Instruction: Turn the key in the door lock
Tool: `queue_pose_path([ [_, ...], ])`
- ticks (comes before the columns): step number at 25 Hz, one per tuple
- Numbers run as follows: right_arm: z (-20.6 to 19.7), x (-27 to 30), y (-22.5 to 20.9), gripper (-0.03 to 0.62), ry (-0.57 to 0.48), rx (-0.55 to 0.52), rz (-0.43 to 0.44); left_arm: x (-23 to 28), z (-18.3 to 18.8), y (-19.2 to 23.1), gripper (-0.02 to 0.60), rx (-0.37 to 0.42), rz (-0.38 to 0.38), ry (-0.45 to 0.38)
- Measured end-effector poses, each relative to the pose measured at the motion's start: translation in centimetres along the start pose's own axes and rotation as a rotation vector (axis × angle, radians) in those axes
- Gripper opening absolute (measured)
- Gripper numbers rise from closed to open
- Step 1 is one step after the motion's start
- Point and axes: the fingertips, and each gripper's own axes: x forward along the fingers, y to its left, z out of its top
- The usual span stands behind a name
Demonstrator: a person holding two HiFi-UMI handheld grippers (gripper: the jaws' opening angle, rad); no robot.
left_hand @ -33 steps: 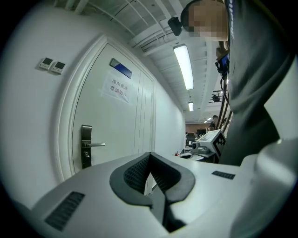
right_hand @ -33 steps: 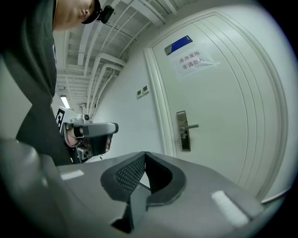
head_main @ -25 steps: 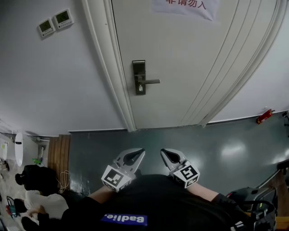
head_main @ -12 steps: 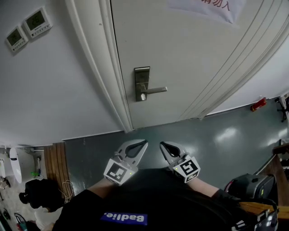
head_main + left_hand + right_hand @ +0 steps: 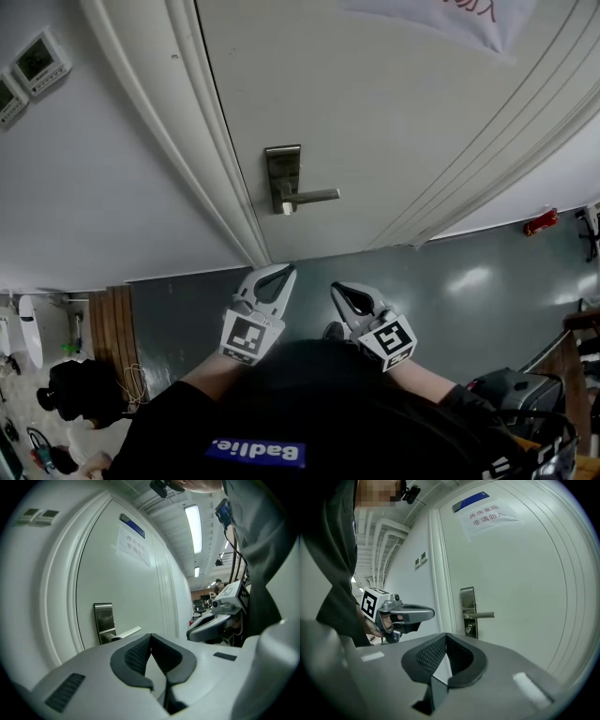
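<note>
A metal lock plate [image 5: 283, 177] with a lever handle [image 5: 315, 196] sits on the white door [image 5: 394, 122]. A small key [image 5: 469, 629] sticks out below the lever. My left gripper [image 5: 283, 271] is shut and empty, pointing at the door just below and short of the lock. My right gripper [image 5: 337, 289] hangs beside it, to its right, and is also shut with nothing in it. In the left gripper view the lock plate [image 5: 104, 619] shows ahead above the jaws. Each gripper sees the other: the right gripper [image 5: 211, 623] and the left gripper [image 5: 417, 613].
The door frame [image 5: 202, 141] runs left of the lock. Two wall control panels [image 5: 37, 61] hang at the upper left. A paper notice [image 5: 459, 14] is on the door. A red object [image 5: 541, 223] lies on the grey floor at the right, with wooden boards [image 5: 108, 323] and bags at the lower left.
Both grippers have come forward toward the door, and the lock plate now looks larger and nearer. Both stay shut.
</note>
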Motion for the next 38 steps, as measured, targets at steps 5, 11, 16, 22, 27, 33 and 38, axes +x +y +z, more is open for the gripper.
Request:
queue_pose_path([
  [5, -0.1, -0.3, -2.0, 0.003, 0.004, 0.002, 0.035, 3.4, -0.9, 1.3, 0.006, 0.098, 0.074, 0.075],
  [11, -1.0, -1.0, -3.2, 0.003, 0.021, 0.004, 0.054, 6.7, -3.0, 3.1, 0.009, 0.246, 0.140, 0.189],
  [16, -1.7, -1.8, -4.0, 0.003, 0.033, 0.017, 0.045, 8.5, -5.6, 5.2, 0.077, 0.380, 0.194, 0.294],
  [22, -2.7, -2.6, -4.9, 0.003, 0.062, 0.038, 0.025, 10.4, -8.5, 7.2, 0.120, 0.528, 0.221, 0.402],
  [27, -3.4, -3.5, -5.7, 0.003, 0.089, 0.035, -0.001, 12.1, -10.2, 8.3, 0.146, 0.651, 0.238, 0.459],
  [33, -4.3, -4.4, -6.7, 0.003, 0.133, 0.031, -0.035, 14.1, -11.8, 9.7, 0.147, 0.817, 0.268, 0.536],
  [38, -5.1, -4.9, -7.3, 0.003, 0.173, 0.022, -0.047, 15.1, -12.5, 10.4, 0.147, 0.879, 0.308, 0.553],
])
